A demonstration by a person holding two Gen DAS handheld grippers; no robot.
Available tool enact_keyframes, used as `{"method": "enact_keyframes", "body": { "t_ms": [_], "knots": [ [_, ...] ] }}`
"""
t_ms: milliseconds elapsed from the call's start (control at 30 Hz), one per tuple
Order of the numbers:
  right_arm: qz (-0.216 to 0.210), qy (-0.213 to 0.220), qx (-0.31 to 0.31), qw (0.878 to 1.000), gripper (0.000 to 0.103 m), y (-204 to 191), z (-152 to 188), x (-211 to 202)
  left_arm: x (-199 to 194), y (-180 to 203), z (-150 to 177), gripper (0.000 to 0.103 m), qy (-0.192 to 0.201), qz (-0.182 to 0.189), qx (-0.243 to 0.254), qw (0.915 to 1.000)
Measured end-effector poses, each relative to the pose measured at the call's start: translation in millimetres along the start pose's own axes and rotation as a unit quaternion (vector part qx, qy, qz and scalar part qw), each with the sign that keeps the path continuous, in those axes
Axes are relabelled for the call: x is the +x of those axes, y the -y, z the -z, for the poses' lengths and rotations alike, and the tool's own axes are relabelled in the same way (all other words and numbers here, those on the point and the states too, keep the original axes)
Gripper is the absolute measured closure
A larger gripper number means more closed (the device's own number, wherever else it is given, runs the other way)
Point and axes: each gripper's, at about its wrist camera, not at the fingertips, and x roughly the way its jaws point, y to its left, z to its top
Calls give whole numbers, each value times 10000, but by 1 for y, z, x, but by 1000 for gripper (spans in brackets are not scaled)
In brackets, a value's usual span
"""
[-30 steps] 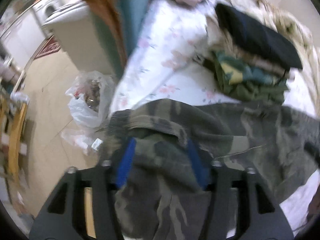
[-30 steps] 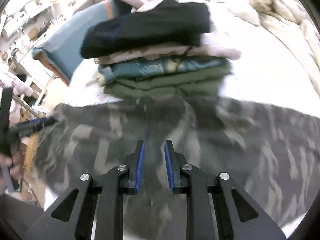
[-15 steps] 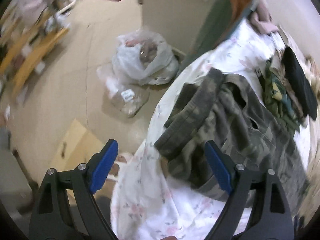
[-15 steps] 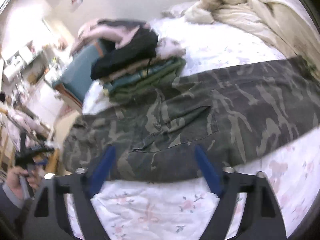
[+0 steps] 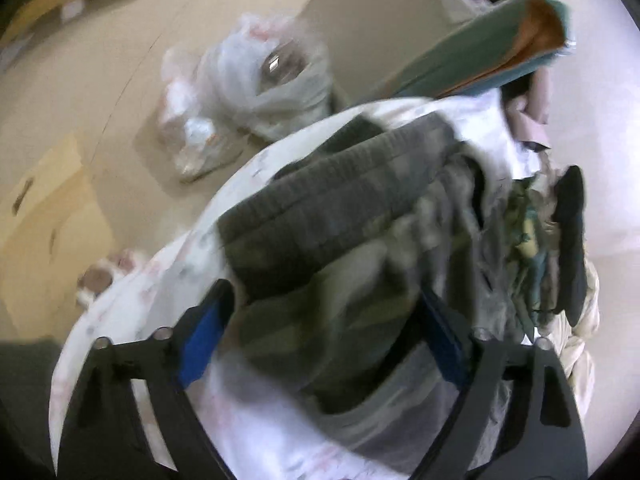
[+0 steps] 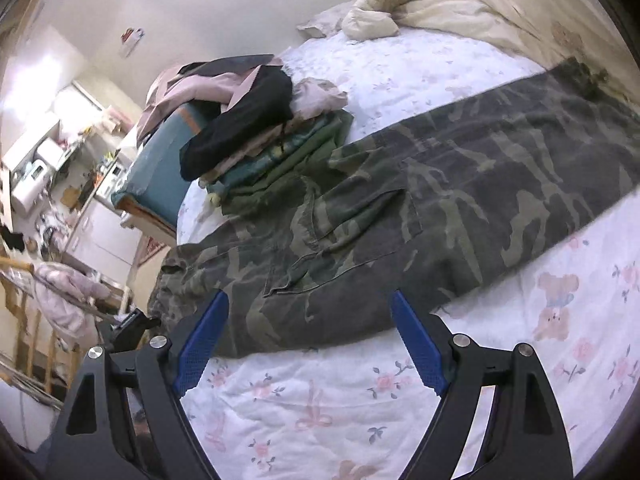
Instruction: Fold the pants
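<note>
The camouflage pants [image 6: 420,216] are spread lengthwise on the floral bed sheet [image 6: 320,412], from 9 to 2 o'clock. The right gripper [image 6: 310,340] is held wide open, empty. The left gripper [image 5: 324,344], spread wide, straddles the waistband; a grip is judged next.

Bed with a white floral sheet [image 6: 320,412], camouflage pants [image 6: 440,216] spread lengthwise across it, a stack of folded clothes [image 6: 260,140] just beyond their waist end, a rumpled cream duvet [image 6: 460,4] at the far end
</note>
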Motion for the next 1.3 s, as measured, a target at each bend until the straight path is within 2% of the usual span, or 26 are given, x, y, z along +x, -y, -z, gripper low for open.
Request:
{"method": "enact_keyframes", "body": {
  "t_ms": [33,67,100,167,233,300,400,467,500,533,567,633,667,700,733,767,800,900,967,1033,1067,1100,1167,1200,1267,1300],
  "knots": [
    [-5,12,84,10000,18,3,-1,0,-2,5,-1,35,47,-94,124,9999],
    [-19,15,154,9999,18,6,-2,-1,-5,8,-1,58,122,-155,226,9995],
    [-49,12,232,9997,18,8,-3,0,-8,12,-1,76,195,-179,344,9991],
    [-111,-11,413,9991,18,13,-5,0,-20,22,1,88,479,-360,621,9963],
    [-124,-43,571,9983,18,18,-6,2,-35,36,6,89,795,-479,1032,9903],
    [-117,-98,677,9976,18,23,-6,2,-53,55,15,90,1164,-600,1592,9785],
    [-81,-116,878,9960,18,32,-6,0,-80,91,38,90,1726,-761,2461,9507],
    [-65,-97,1064,9943,18,40,-7,-3,-98,116,57,91,2135,-763,2990,9269],
    [-58,-99,1198,9927,18,45,-7,-5,-105,130,67,91,2305,-716,3305,9124],
    [-37,-104,1298,9915,18,50,-8,-7,-110,148,81,91,2473,-738,3751,8904],
    [-17,-110,1401,9901,18,55,-10,-9,-116,164,94,91,2627,-708,4049,8729],
    [-18,-51,1620,9868,18,65,-15,-15,-123,190,117,92,2721,-592,4441,8516],
    [-33,-5,1705,9854,18,69,-18,-17,-124,208,133,92,2750,-538,4708,8366],
    [-46,84,1809,9835,18,75,-22,-23,-124,220,144,92,2766,-520,4877,8264],
    [-38,154,1863,9824,18,79,-26,-27,-120,241,166,92,2776,-539,5207,8056],
    [-18,222,1906,9814,18,83,-28,-31,-113,256,184,92,2749,-547,5448,7903],
    [8,298,1953,9803,18,87,-32,-36,-107,267,198,92,2694,-532,5632,7793],
    [178,577,2065,9766,18,105,-43,-52,-71,302,256,92,2264,-557,6311,7399],
    [292,727,2139,9737,18,116,-47,-61,-37,316,307,92,2016,-681,6835,6982],
    [354,809,2229,9708,18,129,-50,-67,-3,316,344,92,1667,-813,7219,6667],
    [372,821,2296,9691,18,135,-52,-69,17,312,361,92,1387,-967,7349,6568],
    [380,824,2336,9681,18,140,-52,-70,27,309,373,92,1255,-1043,7416,6507],
    [396,787,2397,9668,18,147,-52,-70,50,297,396,91,1127,-1298,7658,6197],
    [384,760,2415,9666,18,148,-52,-69,53,291,404,90,1231,-1374,7703,6105],
    [323,699,2408,9675,18,148,-53,-66,55,286,411,87,1287,-1445,7790,5965],
    [295,665,2384,9684,18,147,-53,-64,52,285,408,81,1231,-1389,7796,5982]
  ]
}}
